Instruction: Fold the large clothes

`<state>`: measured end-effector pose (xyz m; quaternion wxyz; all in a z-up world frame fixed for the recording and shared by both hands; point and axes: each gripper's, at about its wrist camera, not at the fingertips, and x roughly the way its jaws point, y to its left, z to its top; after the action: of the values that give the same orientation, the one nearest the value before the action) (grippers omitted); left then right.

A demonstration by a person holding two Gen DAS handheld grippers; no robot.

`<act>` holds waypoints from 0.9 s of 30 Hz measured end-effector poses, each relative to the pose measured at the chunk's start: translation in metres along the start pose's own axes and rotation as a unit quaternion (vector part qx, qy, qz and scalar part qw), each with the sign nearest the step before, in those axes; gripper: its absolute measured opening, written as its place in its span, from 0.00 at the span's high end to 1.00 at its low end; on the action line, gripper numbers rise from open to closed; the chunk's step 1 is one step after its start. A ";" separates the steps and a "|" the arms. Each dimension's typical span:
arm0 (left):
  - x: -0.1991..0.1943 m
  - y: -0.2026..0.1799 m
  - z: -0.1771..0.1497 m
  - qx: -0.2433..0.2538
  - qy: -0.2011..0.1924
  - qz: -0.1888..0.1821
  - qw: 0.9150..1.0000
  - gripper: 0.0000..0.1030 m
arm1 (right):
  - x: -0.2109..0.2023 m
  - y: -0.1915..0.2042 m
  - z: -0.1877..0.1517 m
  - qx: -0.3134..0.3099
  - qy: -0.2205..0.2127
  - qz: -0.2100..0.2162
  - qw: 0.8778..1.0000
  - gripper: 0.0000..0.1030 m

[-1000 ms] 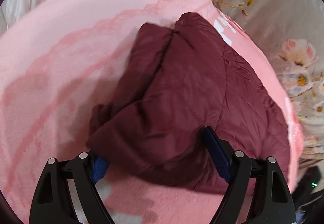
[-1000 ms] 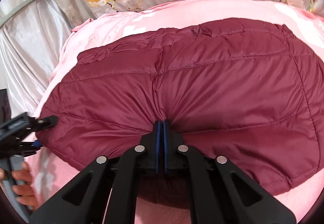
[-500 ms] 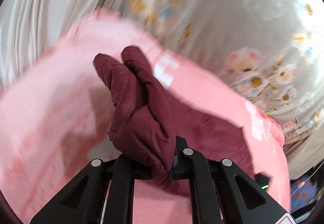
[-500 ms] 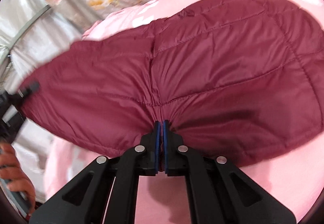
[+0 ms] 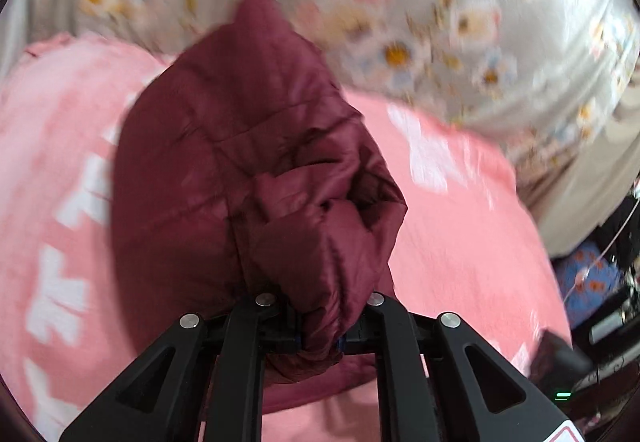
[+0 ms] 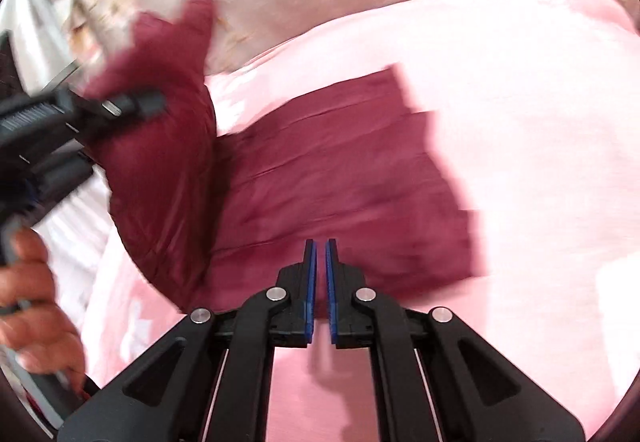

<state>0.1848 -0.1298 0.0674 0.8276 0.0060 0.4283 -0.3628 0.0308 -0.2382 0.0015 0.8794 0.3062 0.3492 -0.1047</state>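
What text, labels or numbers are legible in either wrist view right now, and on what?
None legible.
Pink blanket: white letter-like shapes printed on it, too blurred by motion to read.
Label at the lower right corner of the left wrist view: red-edged, cut off by the frame, unreadable.
Maroon jacket: no print visible.
Floral sheet: flowers only, no text.

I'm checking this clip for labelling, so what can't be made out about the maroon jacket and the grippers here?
Left wrist view: the left gripper has its pad tips buried in the bunched maroon jacket.
Both views: sleeves, collar and zip, lost in folds and motion blur.
Right wrist view: the hand is cut off by the left edge.
Floral cloth: pattern smeared by blur.
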 end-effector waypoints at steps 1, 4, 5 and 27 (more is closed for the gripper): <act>0.016 -0.008 -0.006 0.004 0.017 0.002 1.000 0.85 | -0.003 -0.009 -0.001 0.008 0.000 -0.003 1.000 0.95; 0.056 -0.016 -0.027 -0.018 0.071 0.015 0.997 0.79 | -0.006 -0.020 -0.003 0.014 0.002 -0.011 1.000 0.95; 0.056 -0.016 -0.031 -0.024 0.071 0.014 0.997 0.79 | -0.008 -0.021 -0.002 0.009 -0.001 -0.014 1.000 0.95; -0.003 0.074 -0.040 -0.070 0.005 0.194 0.979 0.29 | 0.030 0.030 0.065 -0.132 -0.004 0.003 0.991 0.79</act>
<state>0.2004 -0.0607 0.0226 0.8784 0.0329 0.4474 -0.1651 0.1007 -0.2534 0.0318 0.9138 0.1885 0.3554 -0.0562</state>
